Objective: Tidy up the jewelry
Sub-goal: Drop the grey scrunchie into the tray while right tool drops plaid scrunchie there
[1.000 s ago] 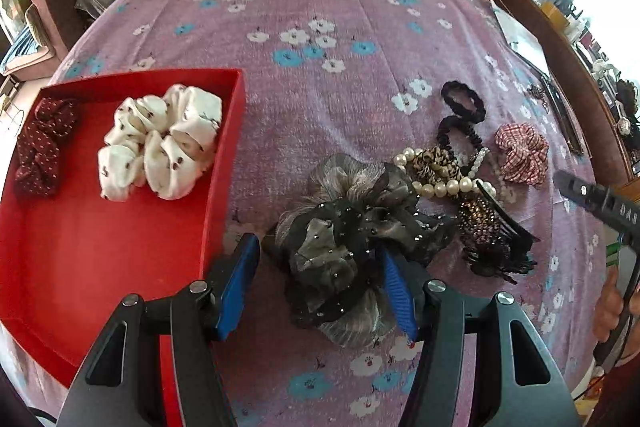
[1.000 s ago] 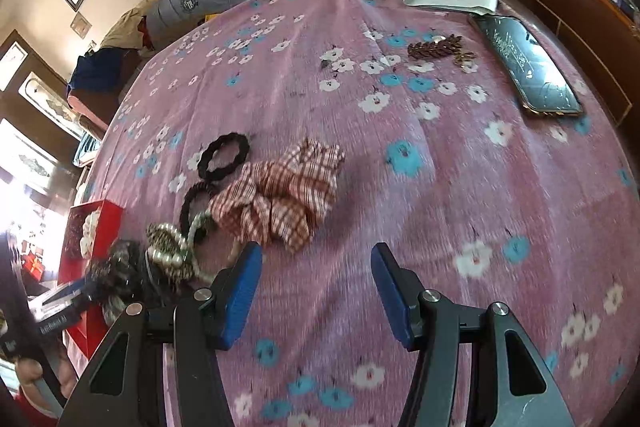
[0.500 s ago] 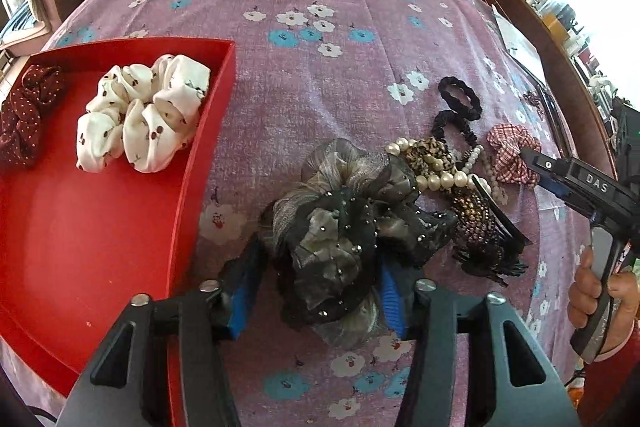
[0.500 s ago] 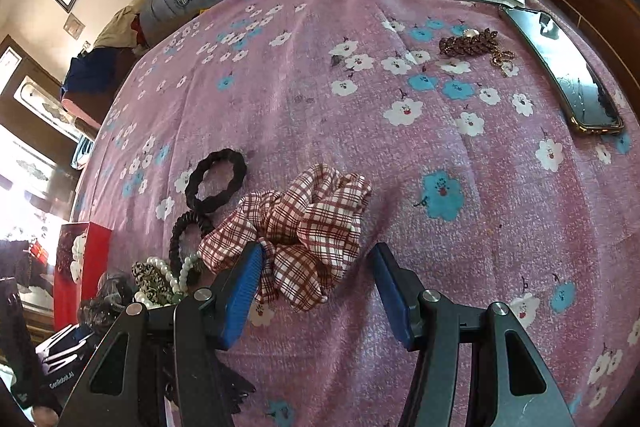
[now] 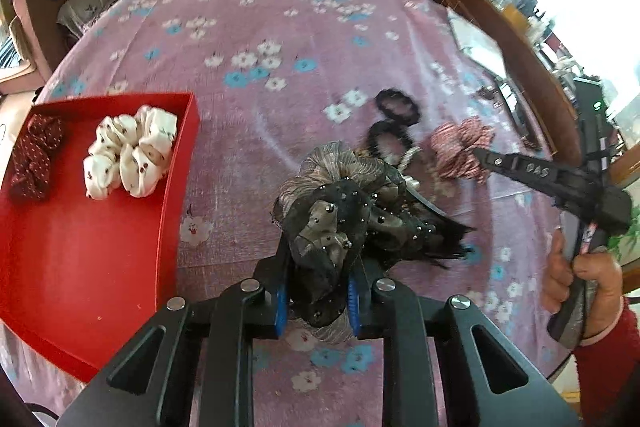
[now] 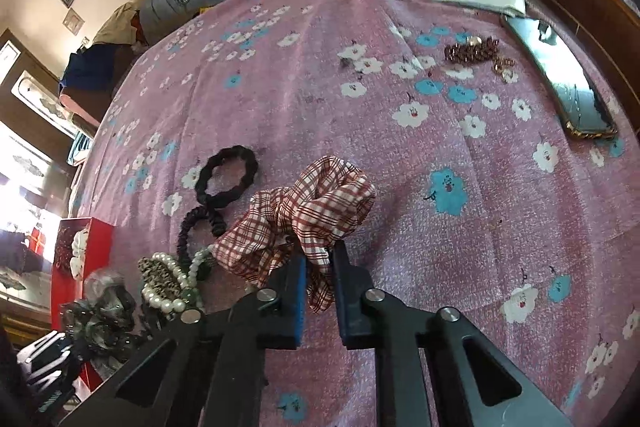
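The left gripper (image 5: 316,291) is closing on the grey and black organza scrunchie (image 5: 340,223), and the blue pads already press its lower folds from both sides. The scrunchie is bulky and slippery-looking, and only a small part of it sits between the jaws; most of it hangs forward over the floral tablecloth (image 5: 248,39). If the pinch catches only the thin outer layer, the fabric may slide out on the way to the red tray (image 5: 80,267). Its far edge lies against the black clip and the pearls behind it, so those could be dragged along with it — this cannot be judged for sure, because that area is blurred.

The right gripper (image 6: 320,279) has its jaws narrow, clamped on a fold of the red checked scrunchie (image 6: 304,211). Only one edge is held, so the rest may swing. Its left end lies just beside the pearl hair tie (image 6: 172,283) and the thin black hair tie (image 6: 192,227) — a lift could snag them.

The tray already holds a white scrunchie (image 5: 132,155) and a dark red one (image 5: 34,155). Both grippers would go to the same tray, so they might get in each other's way.
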Available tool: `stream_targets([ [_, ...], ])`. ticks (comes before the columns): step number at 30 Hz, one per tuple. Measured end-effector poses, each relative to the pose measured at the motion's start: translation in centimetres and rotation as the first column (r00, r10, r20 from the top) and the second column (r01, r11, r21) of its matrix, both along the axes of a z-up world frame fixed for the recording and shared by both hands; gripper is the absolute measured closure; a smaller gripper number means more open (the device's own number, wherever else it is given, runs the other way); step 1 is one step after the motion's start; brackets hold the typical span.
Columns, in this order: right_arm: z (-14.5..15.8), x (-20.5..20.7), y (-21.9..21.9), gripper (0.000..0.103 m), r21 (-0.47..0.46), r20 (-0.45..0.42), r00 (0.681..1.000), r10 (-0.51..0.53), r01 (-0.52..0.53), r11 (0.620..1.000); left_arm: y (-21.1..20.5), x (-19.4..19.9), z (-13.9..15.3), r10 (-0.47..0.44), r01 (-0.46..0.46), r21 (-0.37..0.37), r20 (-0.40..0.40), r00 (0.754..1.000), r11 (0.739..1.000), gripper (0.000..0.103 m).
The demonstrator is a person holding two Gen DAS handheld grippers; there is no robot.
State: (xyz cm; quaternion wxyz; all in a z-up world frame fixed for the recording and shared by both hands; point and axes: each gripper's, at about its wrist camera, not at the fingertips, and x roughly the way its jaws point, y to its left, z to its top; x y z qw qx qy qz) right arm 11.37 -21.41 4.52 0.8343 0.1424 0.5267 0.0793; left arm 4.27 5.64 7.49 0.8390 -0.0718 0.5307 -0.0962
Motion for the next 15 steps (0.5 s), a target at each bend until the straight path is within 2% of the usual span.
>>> stream_targets([
  [8, 3.6, -2.0, -0.2, 0.093, -0.001, 0.069, 0.998, 0.006, -0.006, 1.0, 1.8, -2.0, 2.9, 0.034, -0.032, -0.048, 0.036, 0.999, 0.998, 0.082],
  [15, 6.6, -4.3, 1.0, 0.093, 0.024, 0.108, 0.993, 0.039, -0.042, 0.999, 5.8, -4.2, 3.9, 0.108, -0.108, 0.009, 0.049, 0.993, 0.994, 0.082],
])
